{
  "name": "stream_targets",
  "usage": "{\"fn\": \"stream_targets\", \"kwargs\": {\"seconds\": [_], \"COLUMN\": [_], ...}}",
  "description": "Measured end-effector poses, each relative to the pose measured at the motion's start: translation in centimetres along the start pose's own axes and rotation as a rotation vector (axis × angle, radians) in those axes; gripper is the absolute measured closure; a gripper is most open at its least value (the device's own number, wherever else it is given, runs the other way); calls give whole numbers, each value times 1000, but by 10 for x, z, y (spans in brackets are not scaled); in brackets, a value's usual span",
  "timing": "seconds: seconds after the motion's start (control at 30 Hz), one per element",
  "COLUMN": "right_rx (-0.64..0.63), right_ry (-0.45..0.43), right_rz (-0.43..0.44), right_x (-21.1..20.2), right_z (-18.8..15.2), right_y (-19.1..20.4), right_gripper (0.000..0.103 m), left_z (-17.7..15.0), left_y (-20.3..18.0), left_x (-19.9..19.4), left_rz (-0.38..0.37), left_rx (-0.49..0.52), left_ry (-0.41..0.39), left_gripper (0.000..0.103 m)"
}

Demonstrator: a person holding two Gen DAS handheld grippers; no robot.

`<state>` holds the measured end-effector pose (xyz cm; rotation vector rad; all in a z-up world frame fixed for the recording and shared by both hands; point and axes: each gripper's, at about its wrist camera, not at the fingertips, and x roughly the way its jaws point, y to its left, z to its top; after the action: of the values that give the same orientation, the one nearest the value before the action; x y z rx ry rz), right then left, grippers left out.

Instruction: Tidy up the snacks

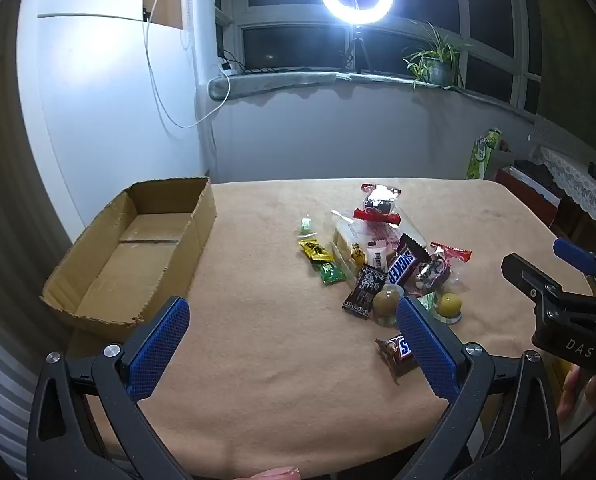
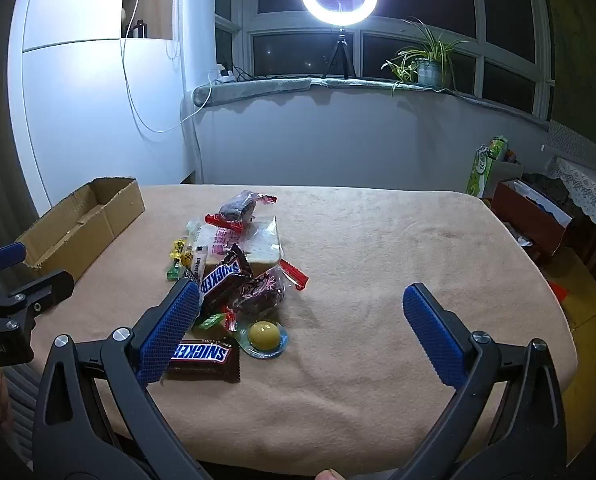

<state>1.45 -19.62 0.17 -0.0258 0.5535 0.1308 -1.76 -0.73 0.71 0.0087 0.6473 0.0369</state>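
Beige cloth covers the table [image 2: 378,260] in front of you, and the snacks lie heaped on it to the right of the open cardboard box [image 1: 137,248], well apart from it. That pile holds shiny crinkled wrappers: a Snickers bar [image 2: 201,356] lying flat nearest you, a second Snickers [image 1: 404,266] propped on a clear-wrapped sandwich [image 2: 257,240], small green and yellow sachets [image 1: 318,258], and a yellow jelly cup [image 2: 263,336] just beside the near bar. Nothing sits in the box, so sorting looks barely begun. Your left gripper [image 1: 293,344] hovers between box and pile, jaws spread wide and empty; your right gripper [image 2: 298,332] hangs over the pile's near edge, also wide open and holding nothing. A sensible next move is to lower one gripper over the near bar, close across its narrow width, and carry it left to the box; expect the foil to slip.
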Motion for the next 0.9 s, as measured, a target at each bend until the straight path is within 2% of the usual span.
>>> {"fn": "stream_targets", "kwargs": {"seconds": [0.9], "right_rx": [10], "right_ry": [20], "right_rz": [-4], "right_x": [6], "right_z": [-10], "right_y": [-2], "right_gripper": [0], "left_z": [-10], "left_y": [2], "left_x": [12], "left_rz": [-5], "left_rx": [-1], "left_ry": [33], "left_gripper": [0]}}
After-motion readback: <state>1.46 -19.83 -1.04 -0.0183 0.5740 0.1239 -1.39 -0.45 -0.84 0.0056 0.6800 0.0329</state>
